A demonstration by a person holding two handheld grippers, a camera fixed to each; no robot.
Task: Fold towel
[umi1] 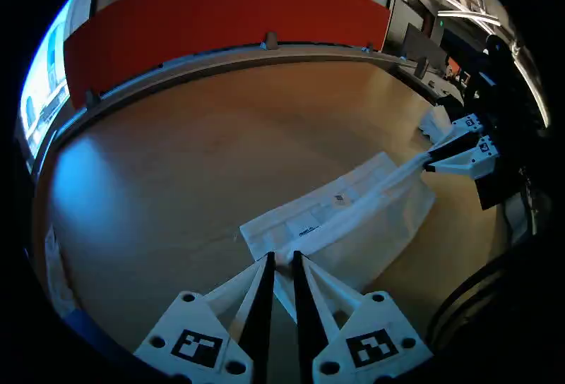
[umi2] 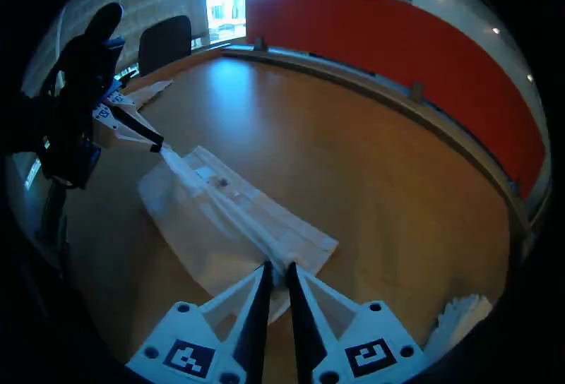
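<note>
A white towel is stretched between my two grippers above the wooden table, with part of it still resting on the wood. My left gripper is shut on one corner of the towel close to the camera. Far off at the right, my right gripper pinches the opposite corner. In the right gripper view, the right gripper is shut on its end of the towel, and the left gripper holds the far end at the upper left.
A red partition runs along the table's far edge. Other folded white cloth lies at the lower right of the right gripper view, and more cloth sits beyond the right gripper. Dark office chairs stand by the window.
</note>
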